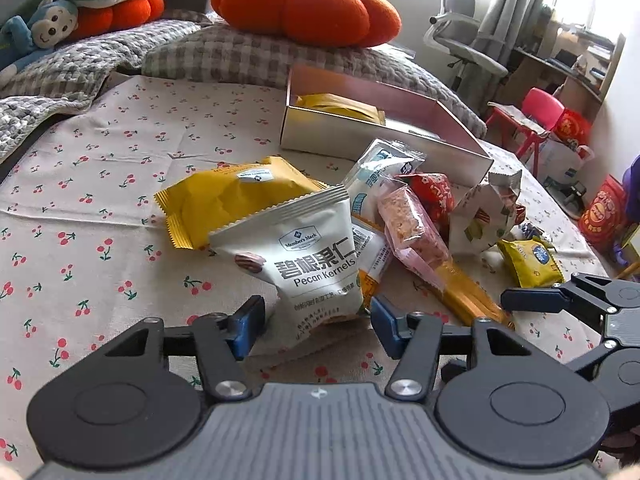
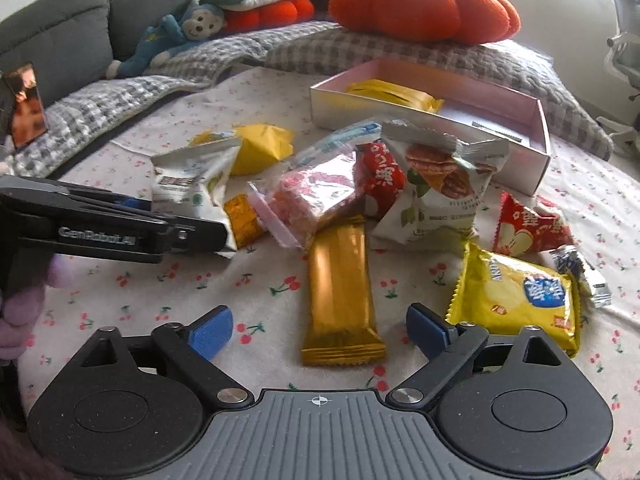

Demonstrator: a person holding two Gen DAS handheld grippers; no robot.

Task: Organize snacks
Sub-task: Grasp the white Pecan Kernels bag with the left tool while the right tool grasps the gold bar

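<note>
Left wrist view: my left gripper (image 1: 318, 316) is half-closed around the foot of the pecan pouch (image 1: 304, 256). A blue pad sits just beside each edge of it, and I see a thin gap on both sides, so no grip is confirmed. Only this view shows the pouch's front: white, with a crimped top, a nut picture and "Pecan Kernels" print. It stands tilted at the near edge of the snack pile on the cherry cloth (image 1: 100, 208).

Right wrist view: my right gripper (image 2: 320, 328) is wide open and holds nothing. It hovers over the near end of a gold bar (image 2: 340, 288), which lies flat on the cloth. A yellow packet (image 2: 516, 296) lies just beside the right pad. Only this view shows the pouch's back and the left finger overlapping its lower corner; contact there cannot be judged.

The open box (image 1: 384, 144) stands behind the pile. It holds yellow packets (image 1: 340, 106) at its left end.
</note>
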